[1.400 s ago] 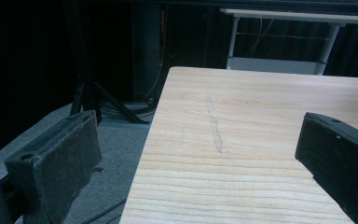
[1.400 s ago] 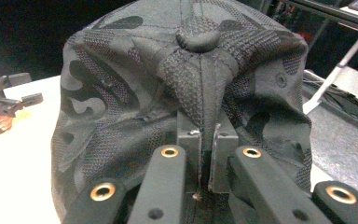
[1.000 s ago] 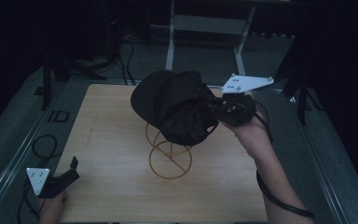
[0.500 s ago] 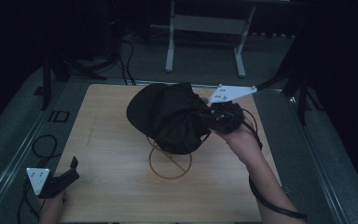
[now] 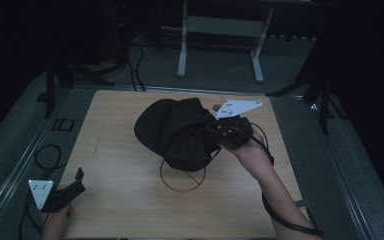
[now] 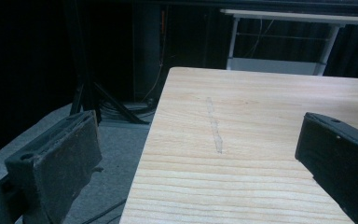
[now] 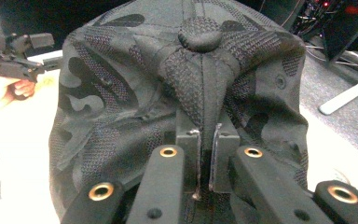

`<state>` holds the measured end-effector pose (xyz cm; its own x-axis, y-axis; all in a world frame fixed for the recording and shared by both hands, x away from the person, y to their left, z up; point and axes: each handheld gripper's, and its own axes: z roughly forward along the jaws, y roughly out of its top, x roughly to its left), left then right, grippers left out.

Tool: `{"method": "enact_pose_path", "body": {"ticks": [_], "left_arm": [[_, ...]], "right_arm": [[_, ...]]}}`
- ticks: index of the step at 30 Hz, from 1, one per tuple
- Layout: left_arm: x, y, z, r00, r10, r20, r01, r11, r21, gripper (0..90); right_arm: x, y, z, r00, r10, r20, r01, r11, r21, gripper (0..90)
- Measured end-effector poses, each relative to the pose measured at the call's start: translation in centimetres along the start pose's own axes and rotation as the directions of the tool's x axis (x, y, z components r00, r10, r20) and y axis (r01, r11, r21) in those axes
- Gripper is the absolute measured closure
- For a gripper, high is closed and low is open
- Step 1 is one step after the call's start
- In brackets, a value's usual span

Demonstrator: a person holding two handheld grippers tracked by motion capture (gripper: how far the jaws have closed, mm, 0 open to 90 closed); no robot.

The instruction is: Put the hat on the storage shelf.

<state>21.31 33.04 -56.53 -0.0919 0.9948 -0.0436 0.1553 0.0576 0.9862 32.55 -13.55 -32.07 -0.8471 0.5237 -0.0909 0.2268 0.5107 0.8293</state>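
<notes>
Cap point(image 5: 177, 132) above ring stand point(image 5: 182, 177)

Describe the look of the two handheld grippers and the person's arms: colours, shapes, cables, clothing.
Both are black. The left gripper and the right gripper each carry a pale grey three-cornered plate dotted with small marks. The left jaws are thick, blocky, scuffed pads. The right one's black linkage arms have brass-coloured rivets. A black cable loops from each. The forearms are bare, no sleeves visible.

The left tool point(image 6: 205, 172) looks out low over the pale wooden surface point(image 6: 261, 140), jaws spread wide: one at lower left of the frame, one at lower right, bare wood between them. A faint scuff mark point(image 6: 214, 125) runs down the centre. Grey floor point(image 6: 116, 154) sits left; a white-legged table frame point(image 6: 279, 42) shows upper right against darkness.
</notes>
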Motion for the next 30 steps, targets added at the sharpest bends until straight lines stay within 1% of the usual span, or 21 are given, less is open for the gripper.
{"method": "enact_pose_path", "body": {"ticks": [5,7,10,12,14,16,19,23,27,30], "left_arm": [[0.0,0.0,0.0,1.0,0.005,-0.003,-0.005,1.0,-0.001,0.6],[0.0,0.0,0.0,1.0,0.001,-0.002,-0.001,1.0,-0.002,0.6],[0.0,0.0,0.0,1.0,0.001,-0.002,-0.001,1.0,-0.003,0.6],[0.0,0.0,0.0,1.0,0.002,-0.001,-0.002,1.0,-0.002,0.6],[0.0,0.0,0.0,1.0,0.001,-0.001,-0.001,1.0,-0.002,0.6],[0.0,0.0,0.0,1.0,0.001,0.0,-0.001,1.0,-0.002,0.6],[0.0,0.0,0.0,1.0,0.003,-0.001,-0.003,1.0,-0.002,0.6],[0.0,0.0,0.0,1.0,0.001,0.001,-0.001,1.0,-0.002,0.6],[0.0,0.0,0.0,1.0,0.001,0.0,-0.001,1.0,-0.003,0.6],[0.0,0.0,0.0,1.0,0.001,0.0,-0.001,1.0,-0.002,0.6]], "right_arm": [[0.2,-0.5,0.6,1.0,-0.005,-0.001,0.005,1.0,0.015,84.8],[0.3,-0.7,0.8,1.0,0.002,-0.003,-0.002,1.0,0.018,84.7],[0.2,-1.0,0.8,0.9999,0.008,-0.006,-0.008,1.0,0.01,83.8],[0.1,-1.0,0.8,0.9998,0.018,-0.01,-0.018,1.0,0.001,80.2],[-0.1,-1.1,0.8,0.9991,0.033,-0.026,-0.033,0.999,-0.007,75.2],[-0.2,-1.1,0.8,0.9982,0.04,-0.044,-0.041,0.999,-0.01,73.7],[0.1,-1.2,1.1,0.9995,0.019,-0.026,-0.019,1.0,0.007,71.2],[0.0,-1.4,1.2,0.9992,0.034,-0.022,-0.034,0.999,-0.001,68.4],[0.2,-1.4,1.3,0.9998,0.02,-0.006,-0.02,1.0,0.003,66.8],[0.1,-1.5,1.4,0.9997,0.022,-0.009,-0.022,1.0,0.011,65.9]]}}
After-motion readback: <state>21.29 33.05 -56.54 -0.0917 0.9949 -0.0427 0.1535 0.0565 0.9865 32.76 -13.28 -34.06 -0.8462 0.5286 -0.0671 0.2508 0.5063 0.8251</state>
